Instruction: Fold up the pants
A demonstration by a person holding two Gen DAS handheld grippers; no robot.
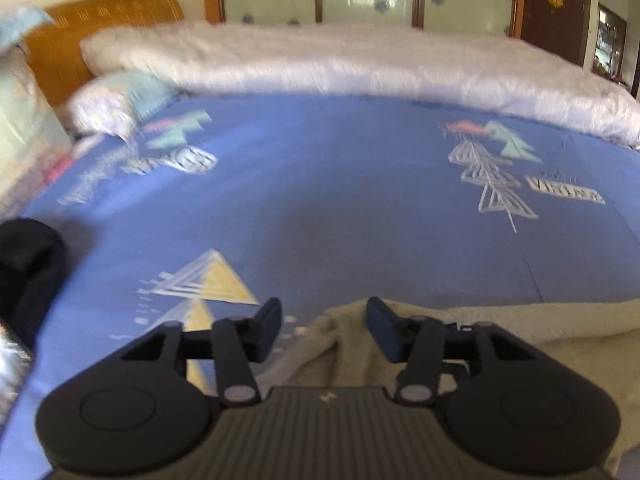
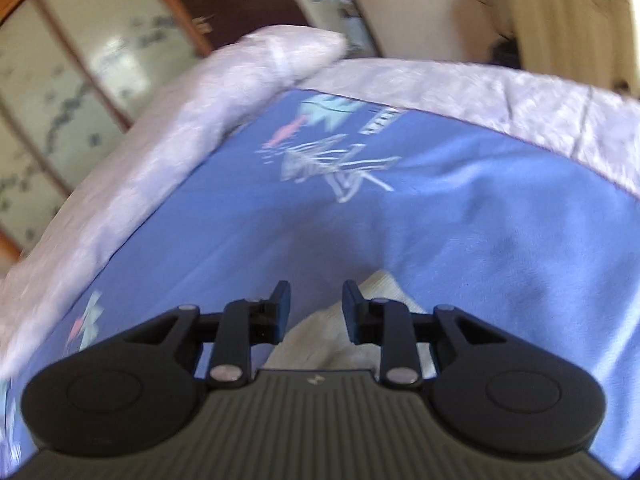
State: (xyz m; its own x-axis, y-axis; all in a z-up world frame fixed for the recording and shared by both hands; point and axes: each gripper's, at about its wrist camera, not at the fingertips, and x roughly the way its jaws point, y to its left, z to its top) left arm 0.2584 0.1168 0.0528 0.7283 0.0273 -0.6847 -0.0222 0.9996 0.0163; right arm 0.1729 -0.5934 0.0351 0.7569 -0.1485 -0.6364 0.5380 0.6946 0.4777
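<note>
beige fleece pants (image 1: 500,332) lie on the blue bed sheet (image 1: 340,200), bunched under both tools at 6 o'clock in each wrist view. my left hand-held gripper (image 1: 324,328) and right hand-held gripper (image 2: 316,312) both stand apart, cloth between the jaws but unpinched. i'd judge it best to sink lower and take a full bite of the edge before lifting.

Left gripper (image 1: 324,322) parted over beige pants (image 1: 500,328)

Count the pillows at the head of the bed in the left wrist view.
2 pillows: a white and light blue pillow against the wooden headboard, and a pale patterned pillow at the far left edge. Blur may hide more.
</note>
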